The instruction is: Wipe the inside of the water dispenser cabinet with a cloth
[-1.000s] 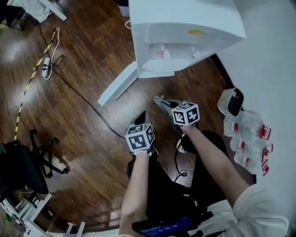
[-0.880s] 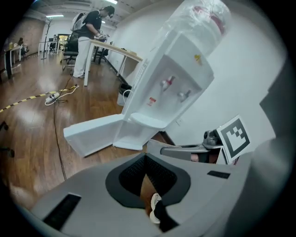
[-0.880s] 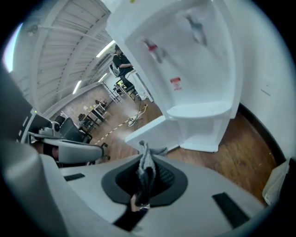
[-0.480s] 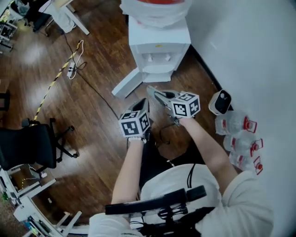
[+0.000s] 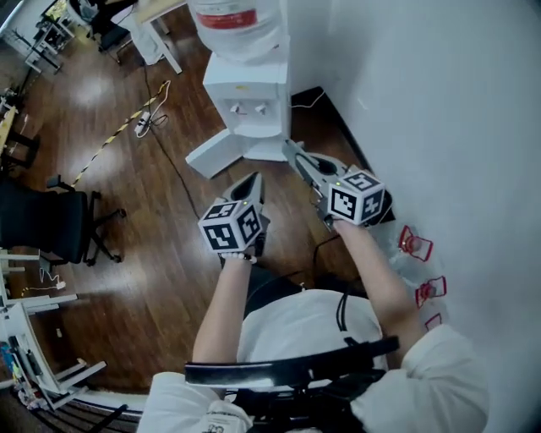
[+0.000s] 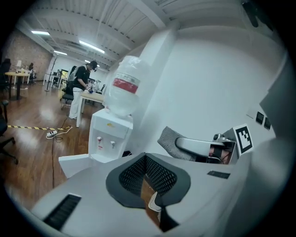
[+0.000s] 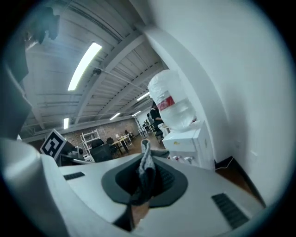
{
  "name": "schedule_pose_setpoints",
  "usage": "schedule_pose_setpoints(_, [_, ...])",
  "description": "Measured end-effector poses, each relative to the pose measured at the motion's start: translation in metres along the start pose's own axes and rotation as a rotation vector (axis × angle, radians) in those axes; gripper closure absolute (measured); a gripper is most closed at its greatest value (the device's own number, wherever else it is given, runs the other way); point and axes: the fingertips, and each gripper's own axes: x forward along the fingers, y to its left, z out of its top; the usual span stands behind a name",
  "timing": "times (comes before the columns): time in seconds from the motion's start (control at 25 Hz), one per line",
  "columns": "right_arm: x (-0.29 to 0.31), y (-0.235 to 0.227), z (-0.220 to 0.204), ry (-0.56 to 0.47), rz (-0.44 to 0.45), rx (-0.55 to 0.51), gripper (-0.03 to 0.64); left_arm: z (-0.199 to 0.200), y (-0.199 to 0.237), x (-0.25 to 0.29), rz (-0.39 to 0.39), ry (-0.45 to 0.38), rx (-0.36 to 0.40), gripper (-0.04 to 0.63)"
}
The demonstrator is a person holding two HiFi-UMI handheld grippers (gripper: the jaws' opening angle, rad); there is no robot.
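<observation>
The white water dispenser (image 5: 245, 89) stands against the wall with a bottle (image 5: 226, 21) on top. Its lower cabinet door (image 5: 211, 152) hangs open to the left. My right gripper (image 5: 292, 150) is shut on a grey cloth (image 7: 145, 162) and points at the dispenser from about a step away. The left gripper view shows that cloth (image 6: 170, 139) sticking out past the right jaws. My left gripper (image 5: 252, 179) is held beside the right one, shut with nothing in it. The cabinet's inside is hidden from every view.
The white wall (image 5: 439, 127) runs along the right, with plastic bottles (image 5: 418, 245) on the floor at its foot. A power strip (image 5: 142, 124) and striped tape (image 5: 106, 145) lie on the wood floor to the left. An office chair (image 5: 51, 224) stands further left. A person (image 6: 81, 90) works at a far table.
The view has pulled back and up: the dispenser looks smaller and its bottle has come into sight. Both grippers stay side by side, the right still holding the cloth.
</observation>
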Motion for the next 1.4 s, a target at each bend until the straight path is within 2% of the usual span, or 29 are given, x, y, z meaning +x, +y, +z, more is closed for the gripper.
schedule_pose_setpoints(0.16, [-0.059, 0.011, 0.012, 0.002, -0.028, -0.047, 0.581, -0.005, -0.054, -0.022, -0.015, -0.012, 0.012, 0.603])
schedule_pose_setpoints(0.32, [-0.081, 0.035, 0.016, -0.034, -0.013, -0.028, 0.581, -0.015, -0.071, -0.038, -0.027, 0.008, 0.048, 0.604])
schedule_pose_setpoints(0.52, [-0.073, 0.054, -0.003, -0.007, -0.091, -0.047, 0.583, -0.037, -0.051, -0.060, -0.028, 0.056, 0.048, 0.604])
schedule_pose_setpoints(0.8, [-0.040, 0.076, -0.009, -0.026, -0.159, -0.064, 0.583, -0.032, -0.016, -0.071, -0.048, 0.088, 0.054, 0.604])
schedule_pose_setpoints(1.4, [-0.022, 0.089, 0.003, 0.010, -0.171, -0.096, 0.583, -0.010, -0.001, -0.075, -0.051, 0.046, 0.012, 0.604])
